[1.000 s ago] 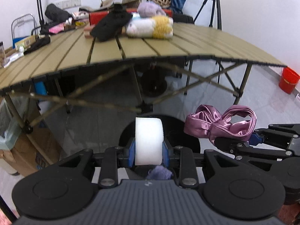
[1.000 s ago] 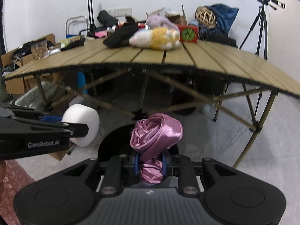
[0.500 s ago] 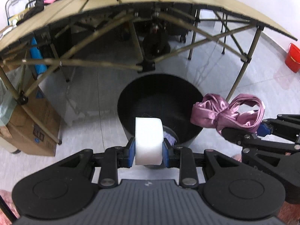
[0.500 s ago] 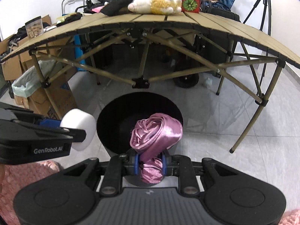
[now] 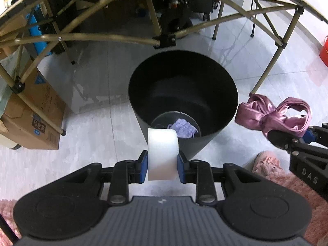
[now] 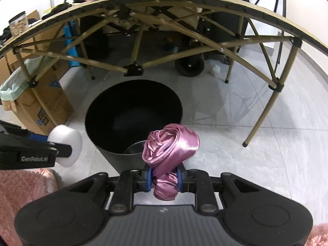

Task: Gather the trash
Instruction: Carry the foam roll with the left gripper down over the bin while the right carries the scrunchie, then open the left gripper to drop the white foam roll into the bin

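My left gripper (image 5: 163,161) is shut on a white foam roll (image 5: 162,153), held over the near rim of a black round bin (image 5: 205,78) on the floor. A purple knitted scrap (image 5: 183,128) lies at the bin's bottom. My right gripper (image 6: 164,177) is shut on a crumpled pink satin cloth (image 6: 171,145), just above the bin's (image 6: 98,123) near right rim. The left wrist view shows the cloth (image 5: 272,114) to the right of the bin. In the right wrist view the foam roll (image 6: 65,143) hangs left of the bin.
A folding table's olive frame (image 5: 114,38) crosses just behind the bin, with its leg (image 6: 264,110) on the right. Cardboard boxes (image 5: 34,121) stand at the left. Pink fluffy slippers (image 5: 268,163) are on the floor nearby. A red bucket (image 5: 324,51) sits far right.
Both grippers sank and tipped downward. The tabletop slid out of the top of the views and the bin's opening came fully into sight below the foam roll and the cloth.
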Demonstrator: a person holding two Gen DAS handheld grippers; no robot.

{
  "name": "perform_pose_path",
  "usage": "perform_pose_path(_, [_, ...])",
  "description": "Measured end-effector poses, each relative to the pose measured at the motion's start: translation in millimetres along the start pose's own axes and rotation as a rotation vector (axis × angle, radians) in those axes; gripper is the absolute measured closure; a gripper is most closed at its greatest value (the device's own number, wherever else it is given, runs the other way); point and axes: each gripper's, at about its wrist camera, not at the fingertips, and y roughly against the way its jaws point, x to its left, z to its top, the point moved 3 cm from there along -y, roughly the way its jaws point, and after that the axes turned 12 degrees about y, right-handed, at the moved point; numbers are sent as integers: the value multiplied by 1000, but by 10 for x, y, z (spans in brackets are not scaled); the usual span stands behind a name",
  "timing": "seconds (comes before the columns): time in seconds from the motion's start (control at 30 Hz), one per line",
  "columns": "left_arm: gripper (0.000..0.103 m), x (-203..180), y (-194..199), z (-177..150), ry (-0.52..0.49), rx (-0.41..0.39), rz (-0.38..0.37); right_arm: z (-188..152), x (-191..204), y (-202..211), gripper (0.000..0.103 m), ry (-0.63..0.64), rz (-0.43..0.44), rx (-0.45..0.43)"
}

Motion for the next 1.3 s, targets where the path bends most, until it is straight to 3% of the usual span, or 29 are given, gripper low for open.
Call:
perform_pose_path(0.4, [74,-76,-229,137,21,94,12,-7,-168,-64,82,-58,-23,8])
perform_pose_path(1.3, [74,-631,-633,740,41,153,11,270,-638,-124,82,-135,-154,-34])
